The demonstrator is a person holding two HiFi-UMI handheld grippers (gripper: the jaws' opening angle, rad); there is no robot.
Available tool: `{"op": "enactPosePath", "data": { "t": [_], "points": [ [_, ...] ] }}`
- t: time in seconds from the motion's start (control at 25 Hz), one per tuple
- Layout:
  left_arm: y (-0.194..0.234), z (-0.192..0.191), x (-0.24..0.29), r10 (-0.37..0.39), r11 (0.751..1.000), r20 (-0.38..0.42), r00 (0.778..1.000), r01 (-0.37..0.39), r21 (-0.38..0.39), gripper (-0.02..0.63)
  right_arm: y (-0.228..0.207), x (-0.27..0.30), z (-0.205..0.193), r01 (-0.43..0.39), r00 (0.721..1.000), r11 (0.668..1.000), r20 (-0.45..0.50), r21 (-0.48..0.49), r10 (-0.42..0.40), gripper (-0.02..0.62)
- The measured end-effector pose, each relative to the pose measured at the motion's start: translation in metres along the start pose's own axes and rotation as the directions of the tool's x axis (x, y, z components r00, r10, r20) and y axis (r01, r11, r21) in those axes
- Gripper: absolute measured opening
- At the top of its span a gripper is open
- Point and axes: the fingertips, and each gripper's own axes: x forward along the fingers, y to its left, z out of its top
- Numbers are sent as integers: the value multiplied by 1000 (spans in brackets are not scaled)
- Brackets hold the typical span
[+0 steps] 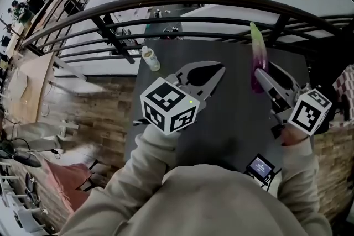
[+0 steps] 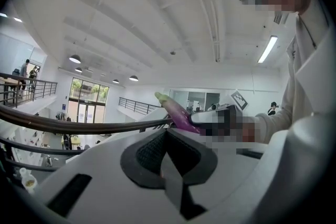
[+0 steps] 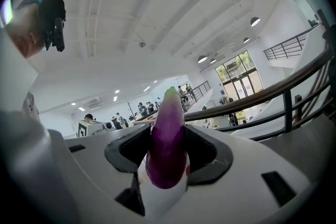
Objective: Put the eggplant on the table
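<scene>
Big white hall with a mezzanine, and the person stands behind a dark railing [image 1: 182, 3] with a dark table [image 1: 232, 119] right below the grippers. At the table's far left corner sits a small bottle [image 1: 150, 58], and a little screen device [image 1: 261, 166] is by the near right edge.

The eggplant [image 3: 168, 139] is in the right gripper [image 1: 260, 75]. Its jaws are clamped on the fat purple end, with the rest sticking out forward past the tips, up by the table's far right corner. From the head view I honestly can't say whether it hangs clear of the surface or already brushes it. The left gripper [image 1: 218, 70] has its jaws together with nothing in them, over the middle of the table.

So the step is the set-down, and I'd say it's not done yet. To do it right:
- bring it back from the far edge toward the bare middle, well apart from the bottle and the screen
- lay it flat along its length, not nose first
- only let the jaws go once the table is taking the weight

Looks-wise it's a long slim one, glossy purple fading to a pale green tip. Smooth, round and tapered, so my guess is it'll roll if it's dropped.
</scene>
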Motion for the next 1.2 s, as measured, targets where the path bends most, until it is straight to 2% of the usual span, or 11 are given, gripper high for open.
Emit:
{"op": "enactPosePath", "data": {
  "t": [0.12, 0.32, 0.6, 1.2],
  "points": [
    [-5, -11, 10, -5, 1000, -26, 1000, 4, -11, 0, -8, -3, -5, 8, 1000, 1000, -22, 11, -8, 216],
    [-8, -44, 15, -14, 998, -67, 998, 9, -70, 0, -20, -3, -38, 23, 997, 998, -74, 51, -19, 216],
    [4, -74, 26, -17, 994, -104, 994, 5, -112, 0, -46, 5, -66, 37, 993, 995, -118, 96, -26, 216],
    [13, -147, 28, -14, 974, -178, 984, -27, -226, 0, -83, 11, -138, 89, 977, 977, -207, 193, -48, 216]
  ]
}}
